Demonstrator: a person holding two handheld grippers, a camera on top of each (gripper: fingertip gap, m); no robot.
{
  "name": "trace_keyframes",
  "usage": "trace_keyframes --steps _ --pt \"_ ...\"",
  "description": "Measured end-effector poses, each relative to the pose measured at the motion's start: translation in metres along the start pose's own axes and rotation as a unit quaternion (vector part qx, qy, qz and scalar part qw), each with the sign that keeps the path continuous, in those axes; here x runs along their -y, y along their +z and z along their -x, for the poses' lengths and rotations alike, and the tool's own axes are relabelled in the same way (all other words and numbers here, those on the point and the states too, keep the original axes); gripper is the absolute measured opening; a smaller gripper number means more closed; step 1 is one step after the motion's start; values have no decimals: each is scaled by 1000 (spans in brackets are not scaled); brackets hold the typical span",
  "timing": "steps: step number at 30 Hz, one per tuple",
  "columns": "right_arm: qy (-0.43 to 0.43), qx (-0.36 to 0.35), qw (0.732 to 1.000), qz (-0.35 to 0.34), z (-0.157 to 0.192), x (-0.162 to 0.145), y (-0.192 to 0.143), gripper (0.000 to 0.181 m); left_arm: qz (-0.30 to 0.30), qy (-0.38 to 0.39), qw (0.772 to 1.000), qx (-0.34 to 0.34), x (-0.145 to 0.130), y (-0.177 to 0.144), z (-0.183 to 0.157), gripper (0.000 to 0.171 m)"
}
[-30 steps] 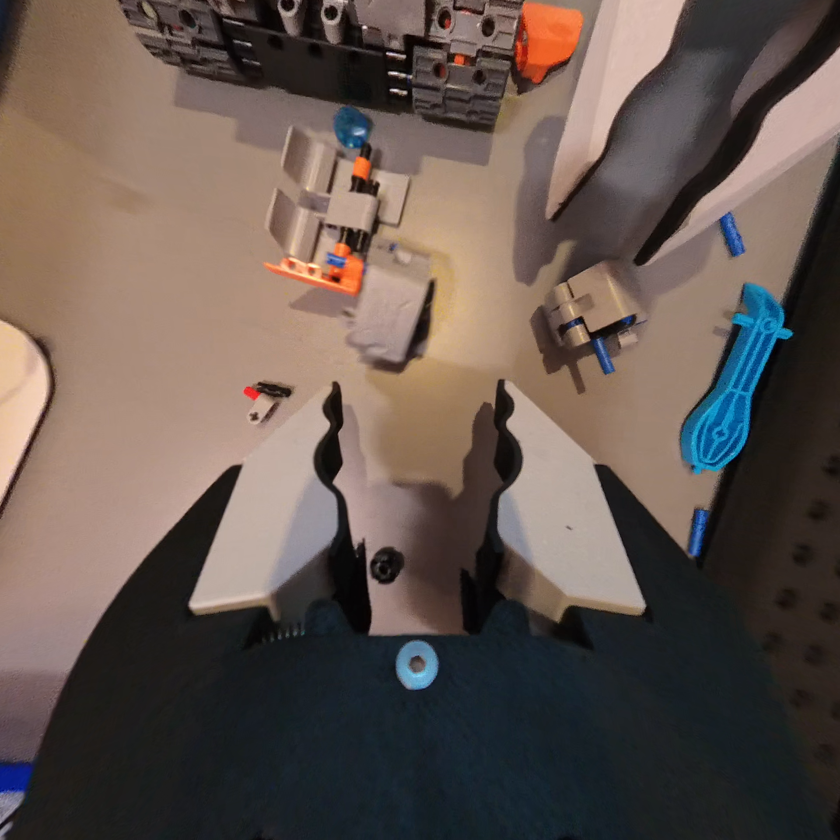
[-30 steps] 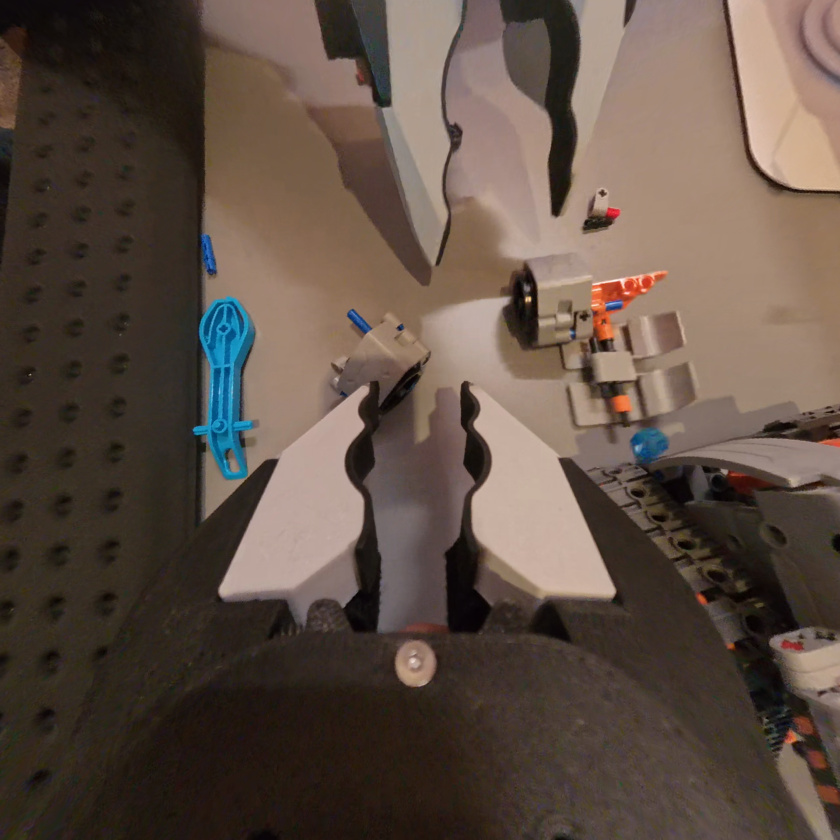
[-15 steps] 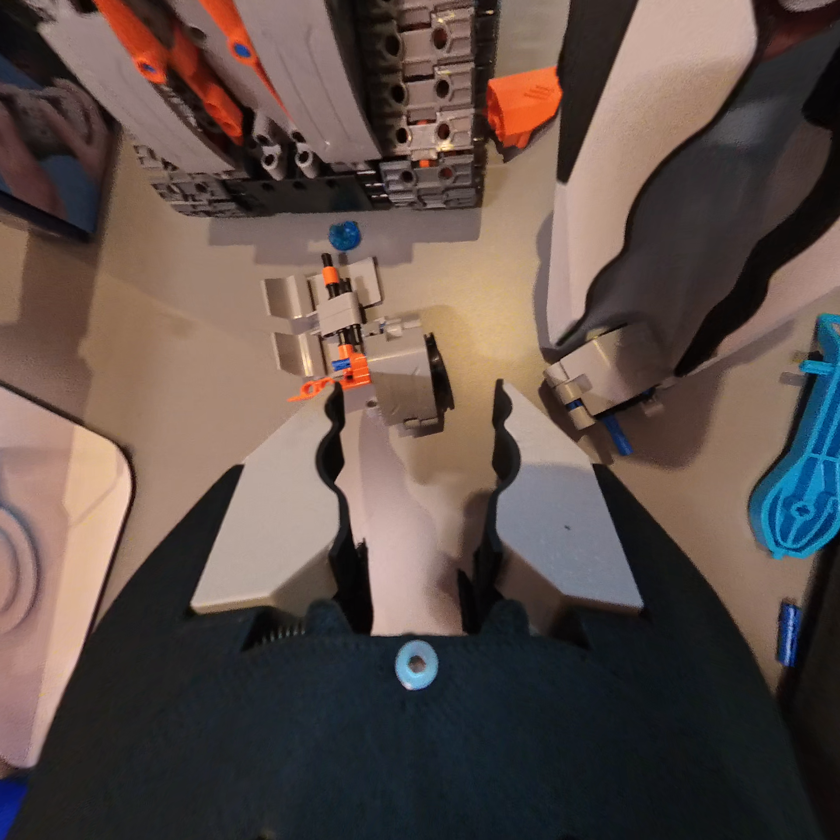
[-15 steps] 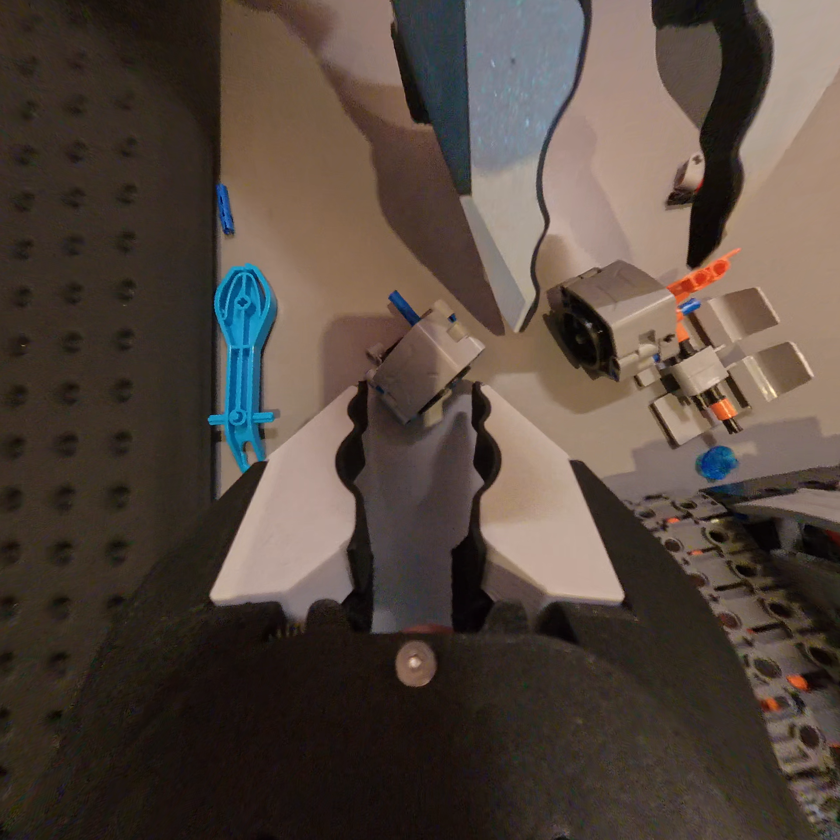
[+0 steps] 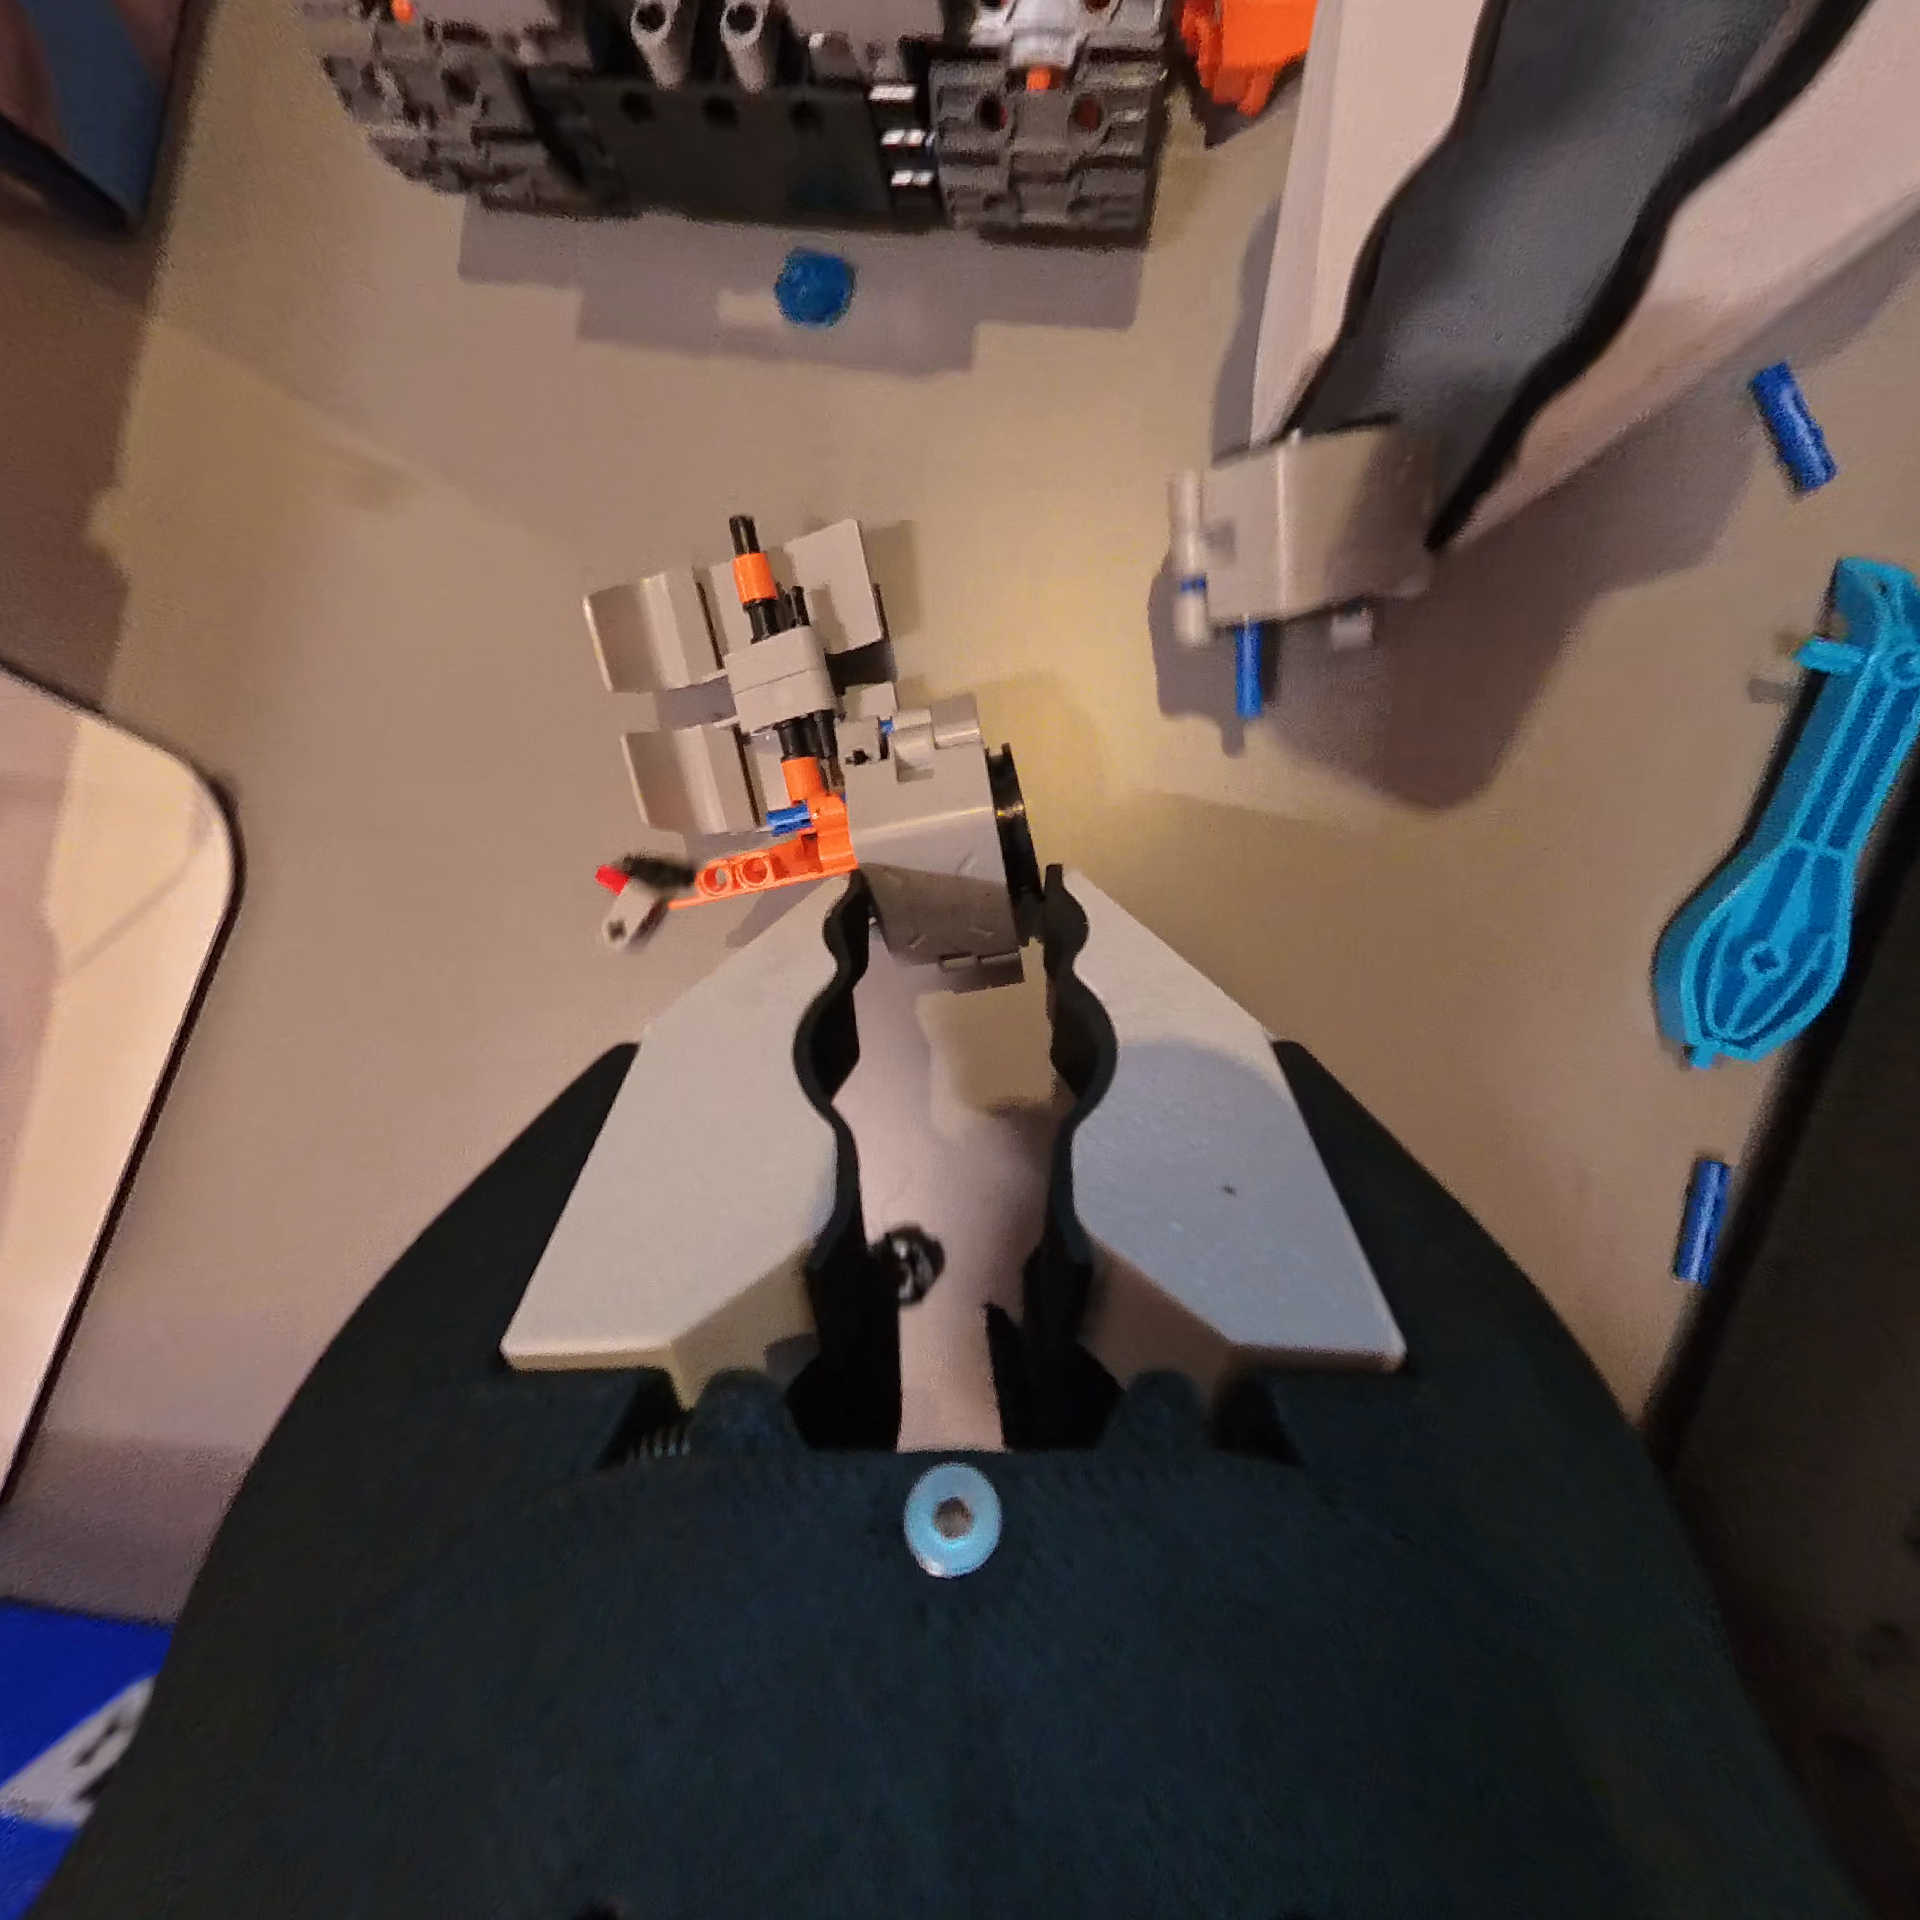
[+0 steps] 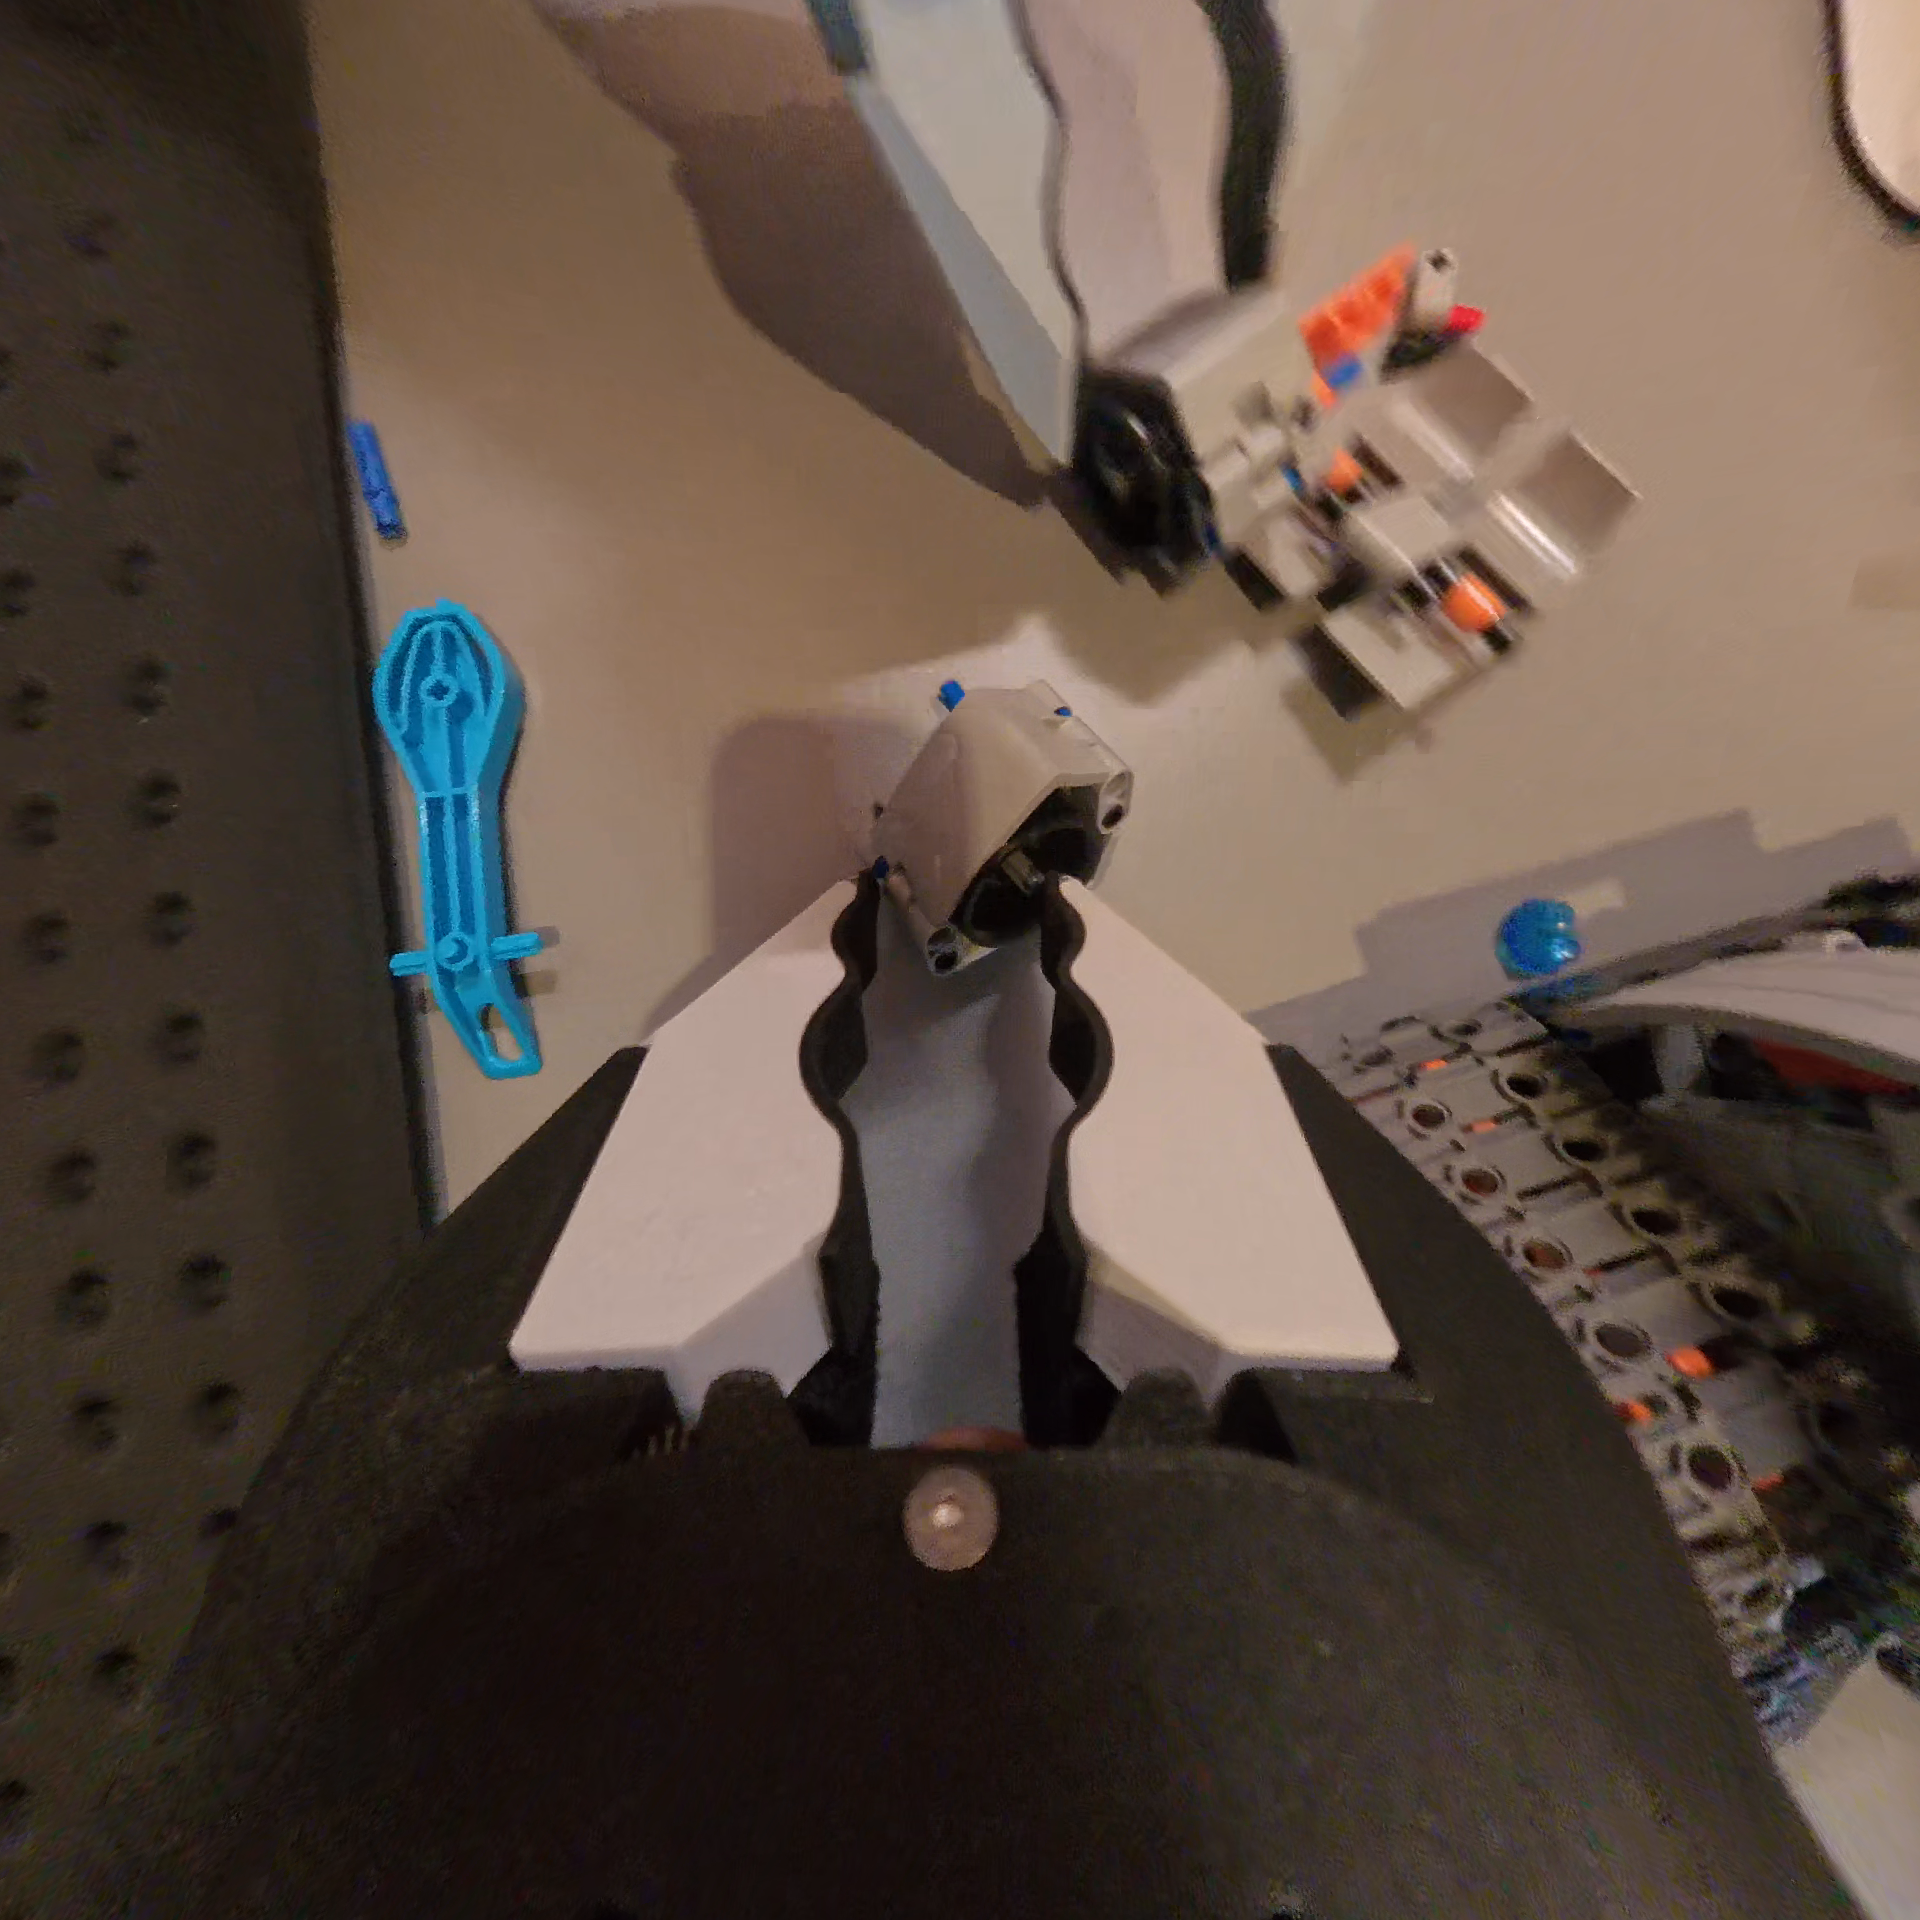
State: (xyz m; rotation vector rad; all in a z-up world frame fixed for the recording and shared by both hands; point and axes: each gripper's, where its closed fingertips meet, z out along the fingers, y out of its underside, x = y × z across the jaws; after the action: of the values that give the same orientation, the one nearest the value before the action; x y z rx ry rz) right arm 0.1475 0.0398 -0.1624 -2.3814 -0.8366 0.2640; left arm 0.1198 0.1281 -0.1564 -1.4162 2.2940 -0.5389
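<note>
1. The beige table (image 5: 416, 582) carries everything; a dark perforated board (image 6: 125, 831) borders it on one side.
2. A large grey, black and orange brick-built model (image 5: 748, 114) stands at the far edge in the left wrist view, well apart from both tools, with a small translucent blue stud (image 5: 816, 288) lying loose just in front of it.
3. The left tool (image 5: 951, 904) is clamped by its tips on the grey block of a grey, orange and black brick sub-assembly with curved grey panels (image 5: 769, 717). The panels and an orange beam stick out sideways beyond the grip.
4. The right tool (image 6: 961, 904) grips a small grey brick housing with blue pins (image 6: 997, 810) at its very tips. The housing sits tilted between the pads, and its shadow on the table suggests it is raised.
5. A bright blue plastic brick-separator lever (image 6: 457, 821) lies flat near the perforated board, and two short blue pins (image 5: 1787, 426) (image 5: 1701, 1221) lie close by.
6. A tiny grey and red connector piece (image 5: 631, 902) rests just beside the orange beam.
7. Risks, as I judge them: both grips are shallow tip pinches, so either part could twist or slip out. The overhanging panels could catch and pop off. The tilted housing could rotate under pressure, and the loose small parts could be knocked away.
</note>
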Motion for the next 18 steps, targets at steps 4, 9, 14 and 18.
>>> trace_keyframes --steps 4,9,14,18 --pt "34 17 999 -9 3 2 -2 27 1 -19 1000 -6 -14 -10 -9 31" --pt "23 104 994 -8 38 5 0 42 13 -11 1000 -4 -25 -12 -19 30" --pt "13 62 998 -2 20 0 -10 45 5 -17 1000 -11 -27 -17 -18 29" --pt "8 77 997 23 30 -9 -8 36 -2 -24 999 -22 -28 -21 -20 29"
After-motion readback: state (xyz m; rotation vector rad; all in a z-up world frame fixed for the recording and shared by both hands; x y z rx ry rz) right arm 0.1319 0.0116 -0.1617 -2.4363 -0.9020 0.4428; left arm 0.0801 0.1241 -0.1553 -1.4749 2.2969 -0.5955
